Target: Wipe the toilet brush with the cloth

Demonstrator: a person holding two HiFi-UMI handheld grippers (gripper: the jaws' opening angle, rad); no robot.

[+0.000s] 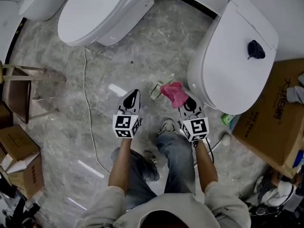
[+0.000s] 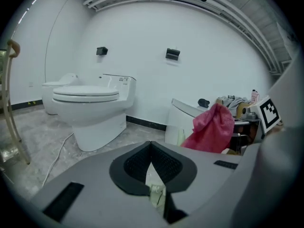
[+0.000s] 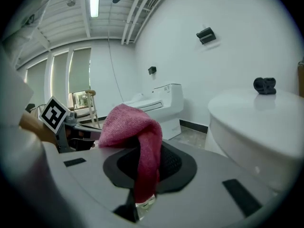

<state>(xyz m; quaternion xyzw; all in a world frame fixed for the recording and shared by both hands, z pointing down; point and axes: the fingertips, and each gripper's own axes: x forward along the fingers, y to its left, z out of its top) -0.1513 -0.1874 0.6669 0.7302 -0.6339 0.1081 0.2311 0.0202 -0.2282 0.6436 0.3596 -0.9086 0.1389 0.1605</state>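
1. Right gripper (image 1: 189, 104): jaws closed on the pink cloth (image 1: 174, 93). The cloth bunches above the jaw tips and hangs down between them, held over the floor beside the near toilet.
2. Left gripper (image 1: 132, 98): jaws closed tip to tip with nothing between them, held level with the right gripper and apart from it.
3. Near toilet (image 1: 232, 61): white, lid down, at the person's right.
4. Second toilet (image 1: 99, 11): white, lid down, further off to the left.
5. Cardboard box (image 1: 270, 122): to the right of the near toilet.
6. Chair (image 1: 16, 91): at the far left.
7. Pale green-and-white item (image 1: 156, 90): on the floor just beside the cloth; I cannot tell whether it is the toilet brush.
8. Small black object (image 1: 256, 49): on the near toilet's lid.
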